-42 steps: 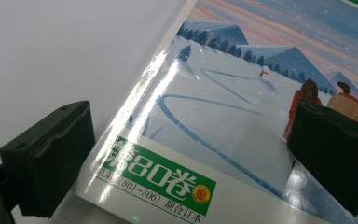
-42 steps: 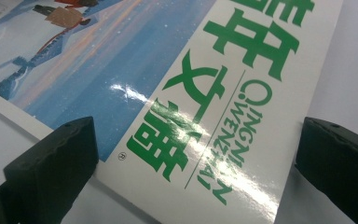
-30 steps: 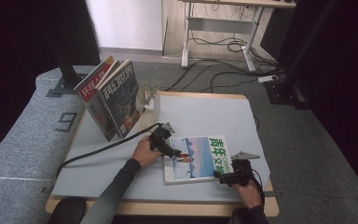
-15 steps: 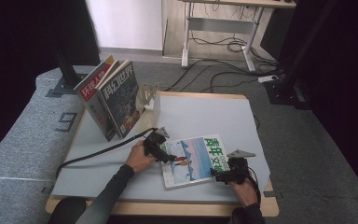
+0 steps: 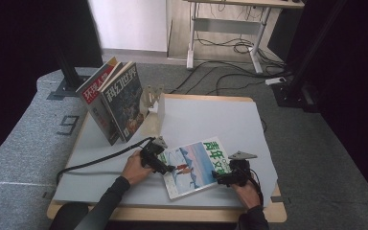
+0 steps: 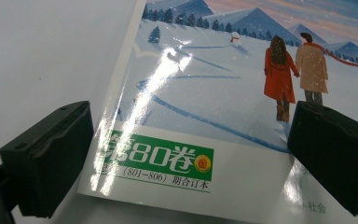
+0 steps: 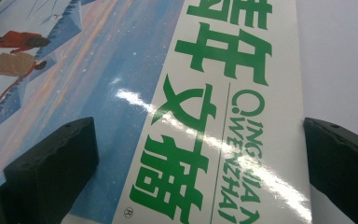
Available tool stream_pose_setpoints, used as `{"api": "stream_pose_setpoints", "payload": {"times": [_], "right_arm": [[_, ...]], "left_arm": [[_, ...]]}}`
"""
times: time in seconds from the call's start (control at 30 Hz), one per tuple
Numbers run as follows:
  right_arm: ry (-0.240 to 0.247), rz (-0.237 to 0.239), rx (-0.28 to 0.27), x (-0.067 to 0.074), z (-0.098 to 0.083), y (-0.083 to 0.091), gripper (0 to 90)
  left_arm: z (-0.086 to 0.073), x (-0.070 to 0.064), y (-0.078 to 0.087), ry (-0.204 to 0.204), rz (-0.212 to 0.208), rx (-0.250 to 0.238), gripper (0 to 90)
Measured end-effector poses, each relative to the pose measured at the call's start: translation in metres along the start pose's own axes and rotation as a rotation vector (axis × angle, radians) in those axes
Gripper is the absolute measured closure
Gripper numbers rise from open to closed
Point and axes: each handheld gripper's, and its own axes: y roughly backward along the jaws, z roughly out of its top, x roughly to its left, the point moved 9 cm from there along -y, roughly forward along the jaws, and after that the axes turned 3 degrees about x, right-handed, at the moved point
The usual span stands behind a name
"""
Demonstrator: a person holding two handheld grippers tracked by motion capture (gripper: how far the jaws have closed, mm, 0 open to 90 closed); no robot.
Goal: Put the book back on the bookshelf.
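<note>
Bare table (image 5: 100,167) is left outward of the left gripper (image 5: 165,166), whose jaws are spread wide astride the magazine's (image 5: 194,165) corner edge; the magazine is laid flat between both tools; the right gripper (image 5: 220,178) is likewise held wide over its title edge.

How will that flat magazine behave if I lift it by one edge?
The magazine looks thin, so it will probably sag. Its glossy cover shows glare, so it may slip on the table. It is likely light.
</note>
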Motion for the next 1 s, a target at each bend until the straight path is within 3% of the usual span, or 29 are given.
{"api": "stream_pose_setpoints", "payload": {"times": [0.2,0.47,0.7,1.0], "right_arm": [[0.016,0.003,-0.002,0.006,0.005,-0.006,0.0],[0.034,0.023,-0.019,0.008,0.007,-0.008,0.0],[0.062,0.010,-0.045,0.004,0.009,0.006,0.0],[0.064,-0.029,-0.029,-0.013,-0.009,0.023,0.0]], "left_arm": [[-0.016,-0.008,0.010,0.011,0.006,-0.015,0.8],[-0.023,-0.011,0.014,0.019,-0.002,-0.055,0.7],[-0.028,-0.008,0.023,-0.011,0.004,-0.039,6.0],[-0.032,-0.007,0.024,-0.017,-0.019,-0.045,5.3]]}}
